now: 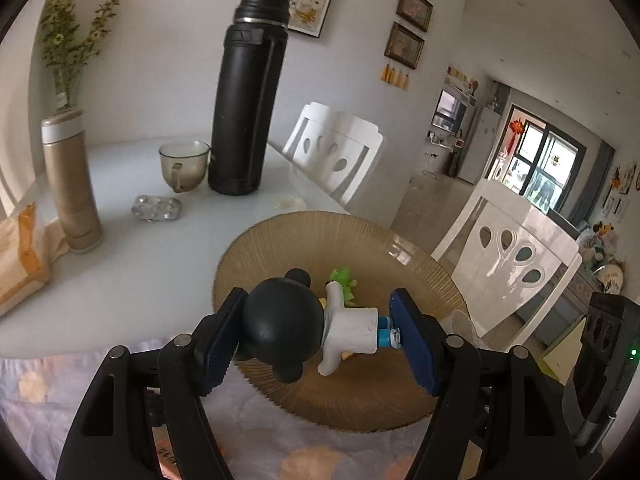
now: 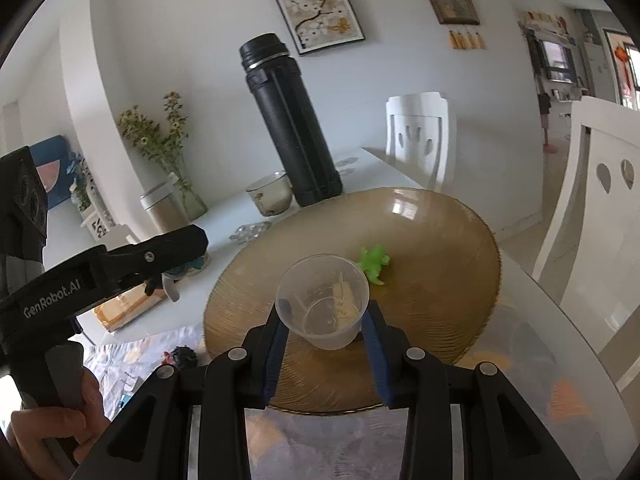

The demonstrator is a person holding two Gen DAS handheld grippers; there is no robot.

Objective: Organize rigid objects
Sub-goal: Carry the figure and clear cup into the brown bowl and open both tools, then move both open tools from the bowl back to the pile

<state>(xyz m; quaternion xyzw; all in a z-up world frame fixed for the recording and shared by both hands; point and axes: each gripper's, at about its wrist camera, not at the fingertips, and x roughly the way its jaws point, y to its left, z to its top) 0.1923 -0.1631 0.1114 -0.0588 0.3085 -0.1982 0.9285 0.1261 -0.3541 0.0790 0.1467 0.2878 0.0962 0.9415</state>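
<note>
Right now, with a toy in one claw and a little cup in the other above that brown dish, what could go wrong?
The mouse figurine is clamped end to end, head against one pad and feet against the other, in the left gripper; it could pivot and slip out. The clear plastic cup in the right gripper is thin and may deform or pop free. Either could drop onto the green toy in the amber glass dish.

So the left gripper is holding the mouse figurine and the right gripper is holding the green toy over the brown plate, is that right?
Not quite. The left gripper does hold the mouse figurine, but the right gripper holds a clear plastic cup; the green toy lies on the brown plate. The right wrist view shows it.
</note>
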